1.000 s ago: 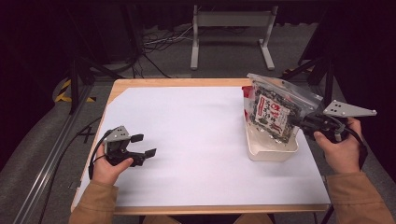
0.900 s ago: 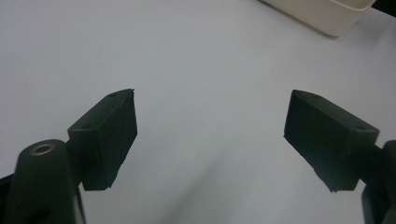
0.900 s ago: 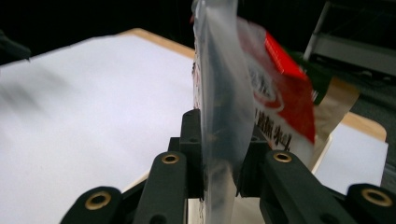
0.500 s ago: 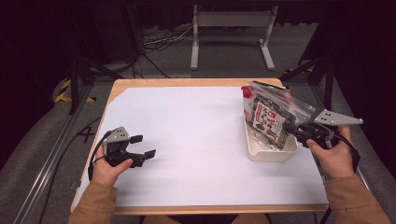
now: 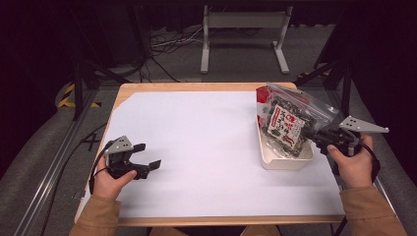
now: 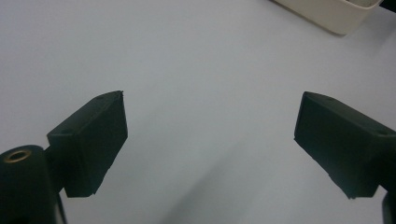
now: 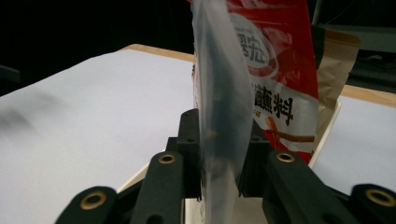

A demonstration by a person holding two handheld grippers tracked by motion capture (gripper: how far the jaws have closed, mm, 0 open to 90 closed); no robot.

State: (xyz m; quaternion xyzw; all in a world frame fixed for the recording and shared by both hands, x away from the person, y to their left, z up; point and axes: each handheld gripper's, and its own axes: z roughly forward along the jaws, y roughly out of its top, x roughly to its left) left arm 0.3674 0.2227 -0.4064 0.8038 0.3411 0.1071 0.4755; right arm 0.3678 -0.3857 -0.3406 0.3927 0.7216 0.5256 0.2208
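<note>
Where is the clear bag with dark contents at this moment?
In the high view the clear bag is at the table's right side, lowered into the white tray, next to a red packet. The right gripper has its edge between its jaws.

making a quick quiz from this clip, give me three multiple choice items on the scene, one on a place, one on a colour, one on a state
1. Where does the tray stand?
A. on the table's right side
B. in the table's middle
C. on the floor

2. What colour is the tray?
A. blue
B. cream white
C. black

3. How are the left hand-held gripper's jaws?
A. shut on the clear bag
B. shut on the tray's rim
C. open with nothing between them

Answers:
1. A, the high view shows the tray near the right edge of the table, by the right hand-held gripper.
2. B, its walls look cream white in the high view and in the left gripper view.
3. C, the left gripper view has bare white tabletop between the two jaws, while the clear bag sits between the jaws of the right hand-held gripper.
</note>
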